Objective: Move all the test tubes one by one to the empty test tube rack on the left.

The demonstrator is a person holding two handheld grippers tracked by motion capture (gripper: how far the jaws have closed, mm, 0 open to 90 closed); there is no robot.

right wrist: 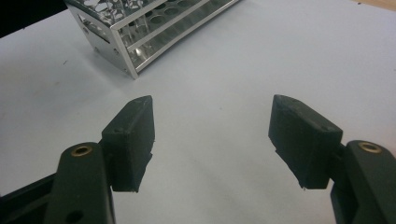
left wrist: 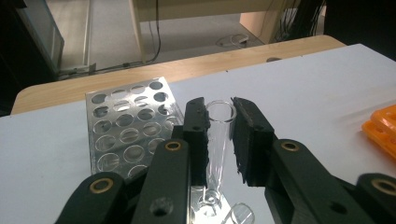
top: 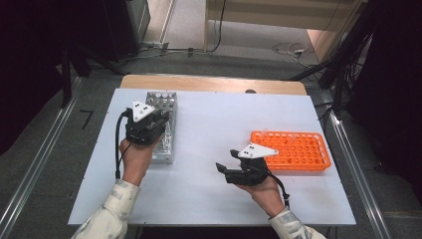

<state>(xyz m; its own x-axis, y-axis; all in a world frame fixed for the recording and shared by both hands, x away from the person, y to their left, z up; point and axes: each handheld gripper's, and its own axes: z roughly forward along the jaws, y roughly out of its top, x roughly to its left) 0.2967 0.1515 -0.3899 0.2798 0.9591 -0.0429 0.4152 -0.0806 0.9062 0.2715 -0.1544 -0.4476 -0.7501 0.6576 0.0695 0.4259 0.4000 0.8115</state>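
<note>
A clear empty test tube (left wrist: 217,149) stands upright between the jaws of my left gripper (left wrist: 219,112), which is shut on it. That gripper (top: 160,119) hovers over the metal tube rack (top: 165,102) at the left of the table; in the left gripper view the rack (left wrist: 123,128) lies just behind and left of the tube. My right gripper (top: 225,160) rests low near the table's middle, pointing left, beside the orange tube rack (top: 293,149). Its jaws (right wrist: 212,135) stand wide open over bare white table with nothing between them.
The white table top (top: 209,129) has bare room between the two racks and along the front. The metal rack (right wrist: 140,28) also shows ahead of the right gripper. A corner of the orange rack (left wrist: 383,123) shows at the right of the left gripper view.
</note>
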